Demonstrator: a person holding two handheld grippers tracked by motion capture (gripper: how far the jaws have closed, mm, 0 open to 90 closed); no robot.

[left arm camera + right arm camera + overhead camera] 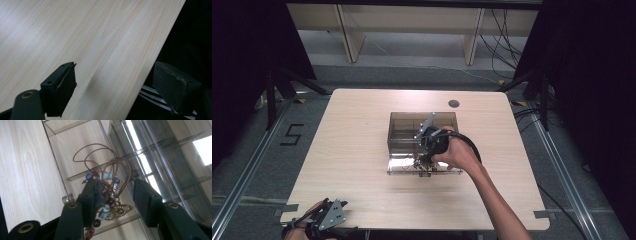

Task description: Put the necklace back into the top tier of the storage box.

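So the right gripper has its jaws apart around a beaded cord necklace over the clear organizer box; left gripper hangs open at the table edge.

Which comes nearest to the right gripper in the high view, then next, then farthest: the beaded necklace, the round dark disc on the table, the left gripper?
1. beaded necklace, right at the right gripper, on the clear lid.
2. round dark disc, near the far edge.
3. left gripper, at the near left corner.

One clear box, one beaded necklace, two claws, one table
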